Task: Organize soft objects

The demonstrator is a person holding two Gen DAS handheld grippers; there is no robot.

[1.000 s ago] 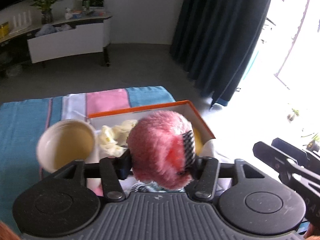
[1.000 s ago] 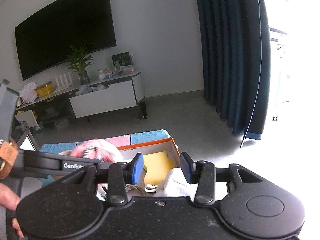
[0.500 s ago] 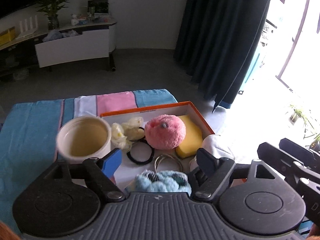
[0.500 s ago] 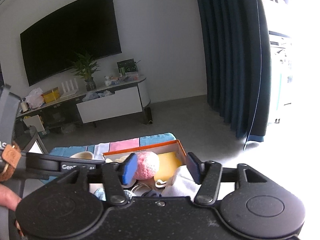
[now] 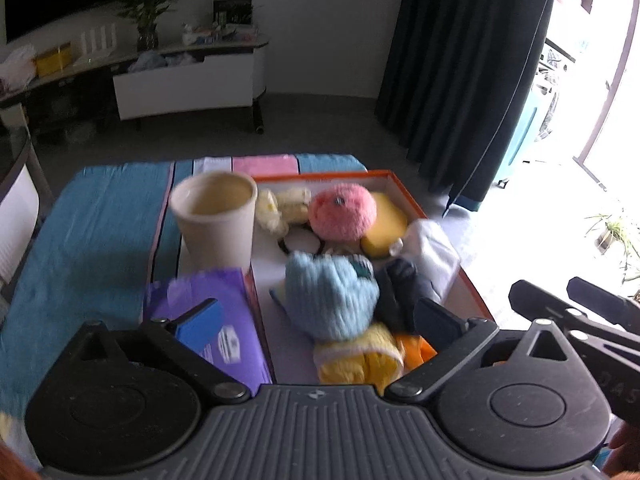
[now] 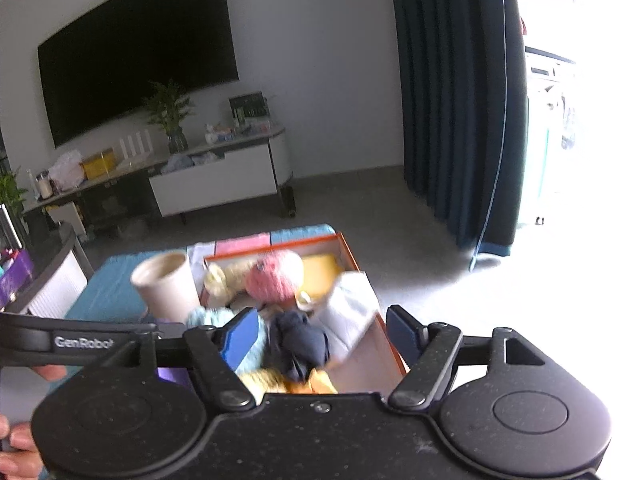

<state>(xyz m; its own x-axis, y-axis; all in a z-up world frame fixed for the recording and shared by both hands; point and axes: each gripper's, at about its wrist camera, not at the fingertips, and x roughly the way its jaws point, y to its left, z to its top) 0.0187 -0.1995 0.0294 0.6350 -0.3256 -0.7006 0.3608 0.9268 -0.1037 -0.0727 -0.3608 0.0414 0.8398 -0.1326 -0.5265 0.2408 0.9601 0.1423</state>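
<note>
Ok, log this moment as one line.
left hand-held gripper: opening, empty | right hand-held gripper: opening, empty | pink pompom: in orange box | cup: beside box

The left gripper (image 5: pixel 320 316) hung over the orange-rimmed box (image 5: pixel 404 194), its jaws opening with nothing gripped. Inside lay a pink pompom (image 5: pixel 343 211), a light blue knit (image 5: pixel 330 294) and a yellow sponge (image 5: pixel 386 226). A cream cup (image 5: pixel 216 222) stood just beside the box.

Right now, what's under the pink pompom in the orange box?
The pink pompom rests on a black hair tie and leans on the yellow sponge. The box floor directly beneath is covered.
</note>
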